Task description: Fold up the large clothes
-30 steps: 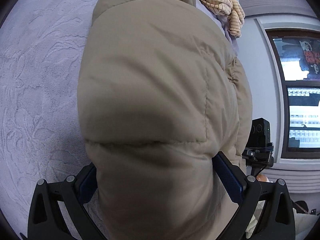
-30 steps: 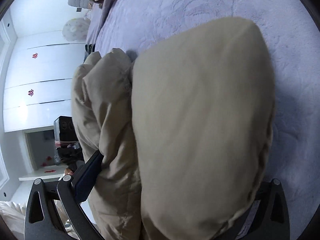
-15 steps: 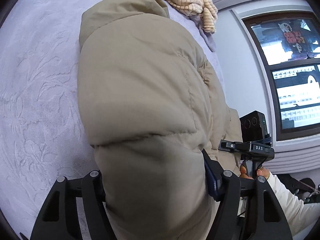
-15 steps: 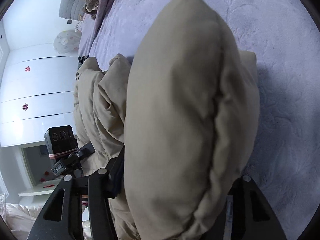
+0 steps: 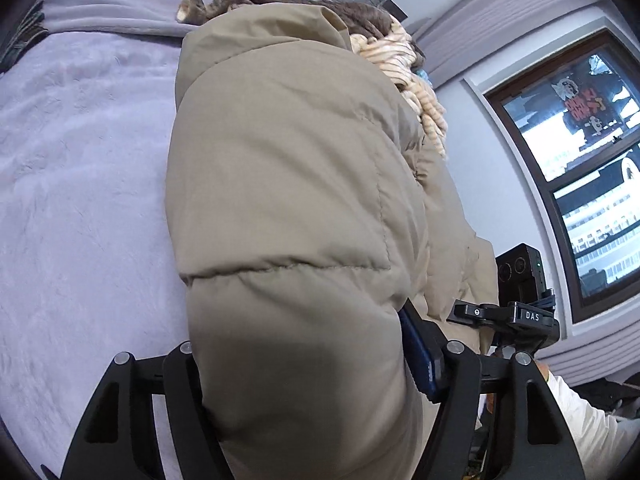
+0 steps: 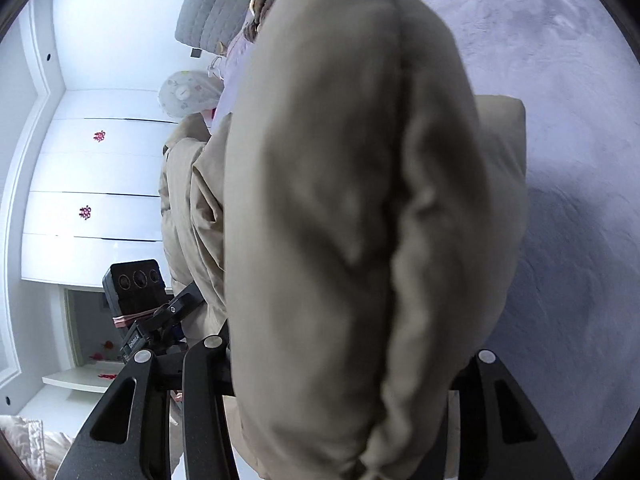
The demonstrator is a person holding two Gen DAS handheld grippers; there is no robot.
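Observation:
A tan puffer jacket (image 5: 288, 200) fills both views, held up over a lilac bed. My left gripper (image 5: 304, 364) is shut on a thick fold of it, which hides the fingertips; only a blue pad (image 5: 418, 354) shows. My right gripper (image 6: 344, 376) is shut on another bulging fold of the jacket (image 6: 352, 208). The right gripper's body (image 5: 520, 304) shows at the right of the left wrist view, and the left one's body (image 6: 136, 292) at the left of the right wrist view.
The lilac bedspread (image 5: 80, 184) lies under the jacket. A pile of striped and brown clothes (image 5: 404, 64) lies at the head of the bed near a grey headboard (image 6: 216, 4). A window (image 5: 580, 168) is on the right, white wardrobe doors (image 6: 92, 184) on the left.
Both grippers have lifted and tilted up with the jacket, so the headboard and clothes pile come into view. Both stay clamped on the fabric.

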